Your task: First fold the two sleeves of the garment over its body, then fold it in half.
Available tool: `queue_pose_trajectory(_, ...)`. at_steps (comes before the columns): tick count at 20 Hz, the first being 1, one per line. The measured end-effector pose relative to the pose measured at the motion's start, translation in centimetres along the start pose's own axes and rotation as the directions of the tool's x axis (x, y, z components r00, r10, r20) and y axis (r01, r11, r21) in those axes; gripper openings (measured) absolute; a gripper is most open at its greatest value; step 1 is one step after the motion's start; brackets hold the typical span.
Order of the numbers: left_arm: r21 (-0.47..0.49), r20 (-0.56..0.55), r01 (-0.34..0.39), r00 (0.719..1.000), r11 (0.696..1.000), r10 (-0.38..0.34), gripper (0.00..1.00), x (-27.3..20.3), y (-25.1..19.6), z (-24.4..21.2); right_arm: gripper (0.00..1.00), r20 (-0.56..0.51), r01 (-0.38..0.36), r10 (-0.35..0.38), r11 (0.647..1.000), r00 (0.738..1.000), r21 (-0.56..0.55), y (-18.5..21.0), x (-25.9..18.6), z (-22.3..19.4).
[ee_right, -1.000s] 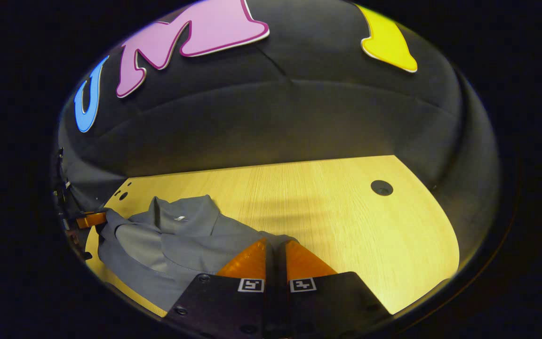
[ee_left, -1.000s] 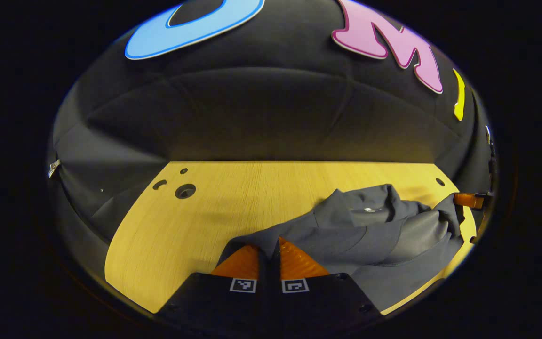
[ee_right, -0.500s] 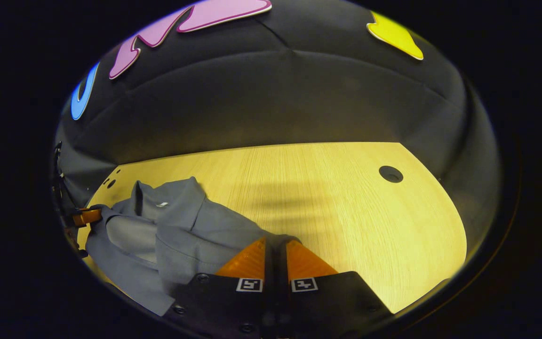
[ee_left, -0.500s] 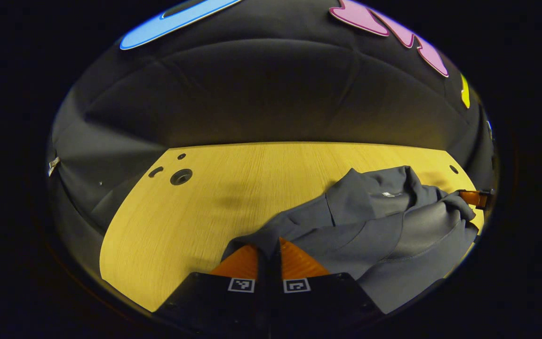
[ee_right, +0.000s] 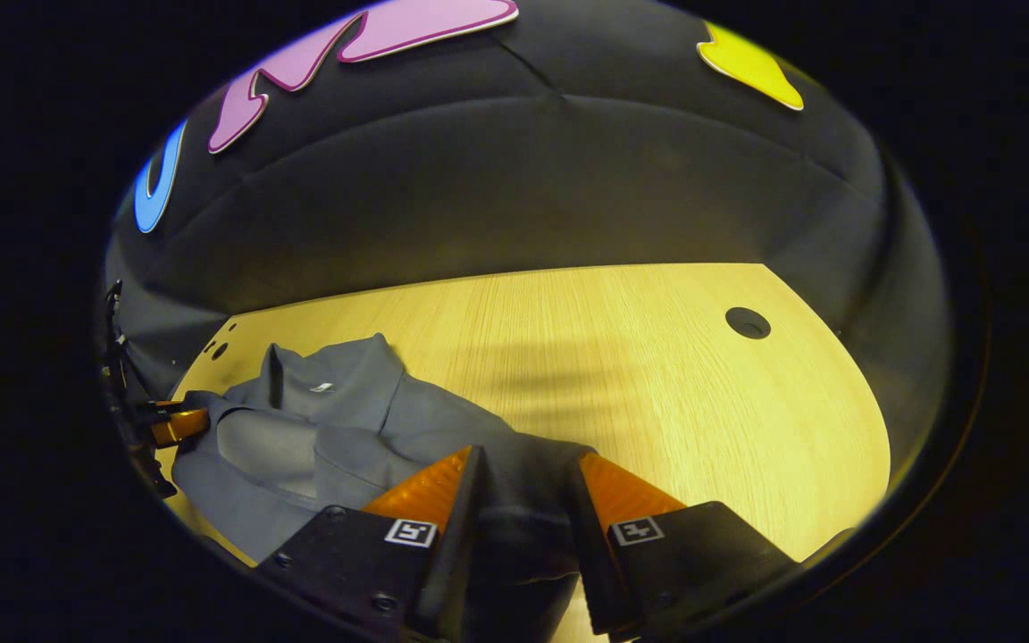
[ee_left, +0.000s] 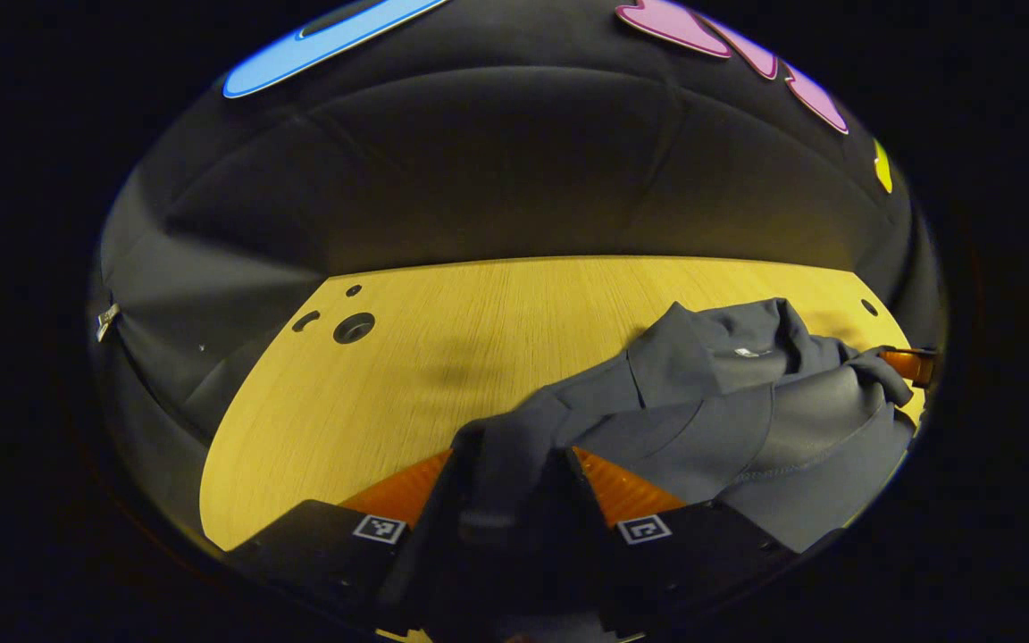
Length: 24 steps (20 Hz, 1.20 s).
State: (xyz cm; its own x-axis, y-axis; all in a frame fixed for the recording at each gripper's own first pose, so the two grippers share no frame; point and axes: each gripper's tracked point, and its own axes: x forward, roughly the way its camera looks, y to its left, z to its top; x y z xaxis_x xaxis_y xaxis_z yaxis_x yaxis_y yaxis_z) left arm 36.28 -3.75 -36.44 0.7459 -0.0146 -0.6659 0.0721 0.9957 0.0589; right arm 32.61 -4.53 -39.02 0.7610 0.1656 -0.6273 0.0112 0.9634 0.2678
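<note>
Grey garment is seen bunched on the wood table, cloth lying loose between spread jaws of L gripper and R gripper; both should be backed out w/o snagging folded edge.

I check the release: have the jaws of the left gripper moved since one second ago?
Yes. The left gripper has spread outward, apart over the table, leaving the garment loose between.
</note>
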Motion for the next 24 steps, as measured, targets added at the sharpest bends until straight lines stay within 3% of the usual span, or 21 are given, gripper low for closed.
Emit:
queue_pose_trajectory(1,-0.001,-0.004,0.008,1.000,1.000,-0.008,0.75,-0.3,-0.2,-0.1,0.51,-0.001,-0.007,0.007,1.000,1.000,0.003,0.3,-0.2,0.1)
queue_pose_trajectory(2,-0.001,-0.006,0.014,1.000,1.000,-0.014,0.81,-0.6,-0.5,-0.2,0.69,0.001,-0.014,0.014,1.000,1.000,0.006,0.7,-0.5,0.2)
queue_pose_trajectory(4,0.015,0.000,0.012,1.000,1.000,-0.012,0.86,-1.4,-0.6,-0.1,0.82,0.004,-0.021,0.021,1.000,1.000,0.006,1.1,-1.2,0.5)
queue_pose_trajectory(7,0.051,0.018,0.007,1.000,0.999,-0.008,0.88,-2.9,-0.9,0.4,0.92,0.019,-0.002,0.003,1.000,1.000,-0.018,0.8,-2.8,1.1)
queue_pose_trajectory(8,0.055,0.024,0.010,1.000,0.998,-0.011,0.88,-3.6,-0.9,0.5,0.85,0.024,0.001,0.000,1.000,1.000,-0.022,0.7,-3.3,1.4)
queue_pose_trajectory(9,0.055,0.029,0.015,0.999,0.998,-0.017,0.88,-4.2,-1.1,0.7,0.97,0.029,-0.001,0.002,1.000,1.000,-0.023,0.7,-4.1,1.6)
queue_pose_trajectory(15,0.037,0.102,0.036,0.994,0.999,-0.039,0.91,-9.5,-2.1,2.0,0.98,0.084,-0.007,0.008,1.000,0.996,-0.015,0.0,-9.2,2.9)
queue_pose_trajectory(24,0.058,0.231,0.112,0.965,0.992,-0.122,0.91,-20.0,-4.9,3.0,0.97,0.174,-0.096,0.103,0.994,0.979,-0.048,2.9,-18.7,3.0)
